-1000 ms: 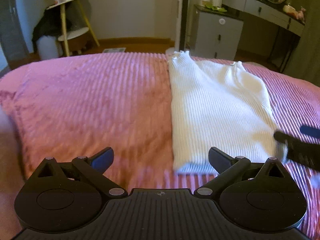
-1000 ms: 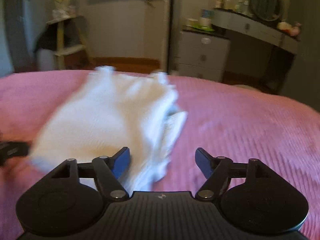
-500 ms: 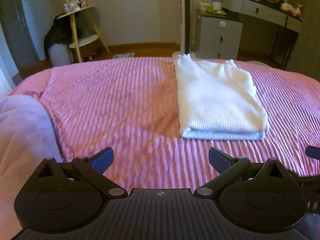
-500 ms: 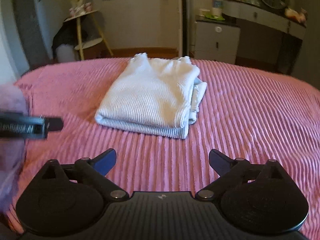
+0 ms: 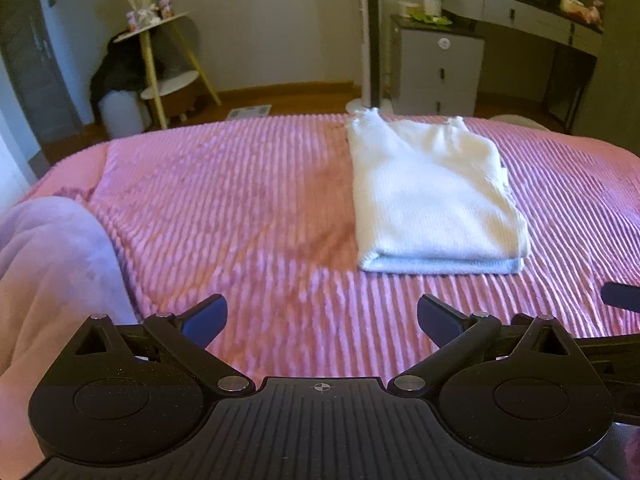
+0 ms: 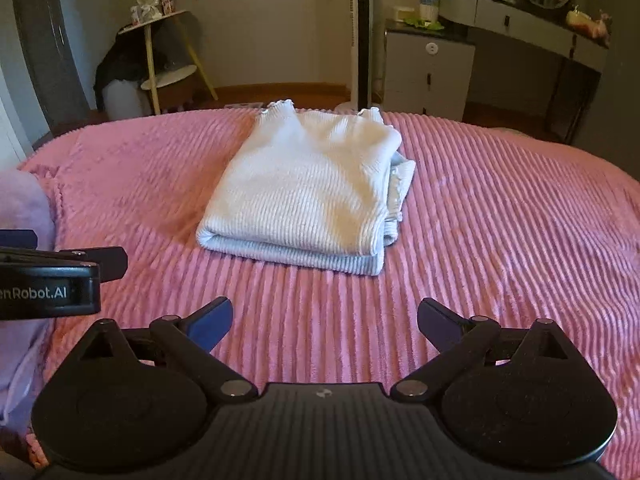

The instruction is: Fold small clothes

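Note:
A white ribbed knit garment (image 5: 432,196) (image 6: 308,196) lies folded into a flat stack on the pink ribbed bedspread (image 5: 240,208) (image 6: 500,220). My left gripper (image 5: 322,314) hovers open over bare bedspread, short of the garment and to its left, nothing between its fingers. My right gripper (image 6: 325,316) is open too, in front of the garment's near folded edge and clear of it. The left gripper's body shows at the left edge of the right wrist view, and a right fingertip (image 5: 620,296) pokes in at the right edge of the left wrist view.
A lilac cloth (image 5: 44,280) (image 6: 22,216) lies bunched at the bed's near left. Beyond the bed stand a yellow-legged side table (image 5: 160,60), a white bin (image 5: 120,114), a grey drawer unit (image 5: 438,68), a tall pole (image 5: 370,32) and a dressing table with mirror (image 5: 532,12).
Both grippers pulled back and up from the garment, which now lies free and farther off. The right gripper's jaws widened; it let go of the garment's edge.

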The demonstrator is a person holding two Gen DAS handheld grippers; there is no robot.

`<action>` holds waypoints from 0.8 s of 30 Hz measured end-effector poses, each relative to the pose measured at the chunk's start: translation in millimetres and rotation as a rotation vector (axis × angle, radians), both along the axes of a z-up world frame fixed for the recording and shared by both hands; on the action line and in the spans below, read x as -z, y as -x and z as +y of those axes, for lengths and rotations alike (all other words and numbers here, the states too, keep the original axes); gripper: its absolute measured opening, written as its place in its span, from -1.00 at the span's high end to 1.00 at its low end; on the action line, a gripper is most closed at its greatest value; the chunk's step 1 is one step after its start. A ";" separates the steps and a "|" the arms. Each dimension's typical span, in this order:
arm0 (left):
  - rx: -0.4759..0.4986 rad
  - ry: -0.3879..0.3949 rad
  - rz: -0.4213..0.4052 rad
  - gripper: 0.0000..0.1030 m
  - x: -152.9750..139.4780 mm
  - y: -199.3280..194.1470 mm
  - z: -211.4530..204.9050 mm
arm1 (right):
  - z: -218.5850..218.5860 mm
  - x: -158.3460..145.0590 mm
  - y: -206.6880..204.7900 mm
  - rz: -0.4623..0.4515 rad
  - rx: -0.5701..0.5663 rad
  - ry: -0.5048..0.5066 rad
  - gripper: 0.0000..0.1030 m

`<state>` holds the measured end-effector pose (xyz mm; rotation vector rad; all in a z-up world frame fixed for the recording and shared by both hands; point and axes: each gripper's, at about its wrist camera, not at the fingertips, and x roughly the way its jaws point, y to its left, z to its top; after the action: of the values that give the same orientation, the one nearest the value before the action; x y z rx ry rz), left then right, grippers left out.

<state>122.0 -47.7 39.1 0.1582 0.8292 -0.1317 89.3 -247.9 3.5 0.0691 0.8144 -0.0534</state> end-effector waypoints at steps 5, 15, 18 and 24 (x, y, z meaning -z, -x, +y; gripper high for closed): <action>0.004 -0.003 0.016 -1.00 2.4 -4.3 -4.8 | -3.1 0.5 -3.8 0.009 0.009 -0.015 -0.92; 0.019 -0.016 0.015 -1.00 0.6 -9.3 -7.9 | -5.7 0.1 -8.1 0.005 0.010 -0.014 -0.92; 0.024 -0.019 0.011 -1.00 -0.1 -8.6 -10.1 | -8.8 0.8 -8.1 0.006 0.020 -0.017 -0.92; 0.025 -0.030 0.008 -1.00 0.0 -9.2 -9.9 | -11.8 2.3 -8.1 0.009 0.032 -0.020 -0.92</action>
<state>131.2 -57.5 39.1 0.1966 0.8377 -0.1436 97.3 -259.7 1.2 0.1014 0.8227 -0.0761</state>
